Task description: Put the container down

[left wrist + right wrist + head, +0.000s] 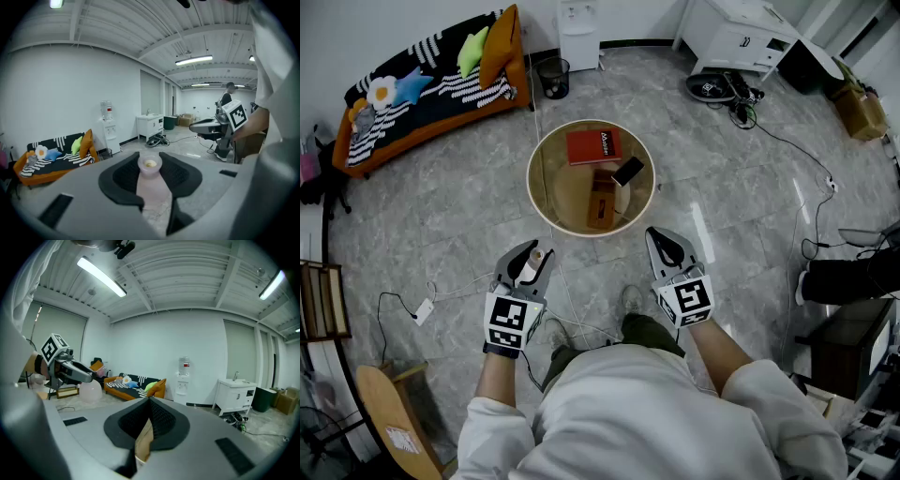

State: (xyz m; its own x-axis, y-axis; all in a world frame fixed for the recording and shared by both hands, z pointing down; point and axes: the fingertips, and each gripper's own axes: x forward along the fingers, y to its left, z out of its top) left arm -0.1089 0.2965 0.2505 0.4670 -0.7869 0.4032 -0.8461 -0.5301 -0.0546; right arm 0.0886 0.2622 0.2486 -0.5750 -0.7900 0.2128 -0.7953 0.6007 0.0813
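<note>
A small, pale pink translucent container (pixel 532 263) with something yellowish inside sits between the jaws of my left gripper (pixel 528 255), which is shut on it. In the left gripper view the container (pixel 150 171) fills the gap between the two black pads, its rim towards the tips. The gripper is held in the air over the floor, nearer to me than the round wooden table (pixel 546 202). My right gripper (pixel 667 246) hovers level with it to the right. Its jaws meet at the tips with nothing between them (pixel 149 401).
On the round table lie a red book (pixel 592 146), a brown box (pixel 602 199) and a phone (pixel 627 172). An orange sofa (pixel 431 89), a waste bin (pixel 553 77) and a white cabinet (pixel 741 37) stand beyond it. Cables trail over the floor near my feet.
</note>
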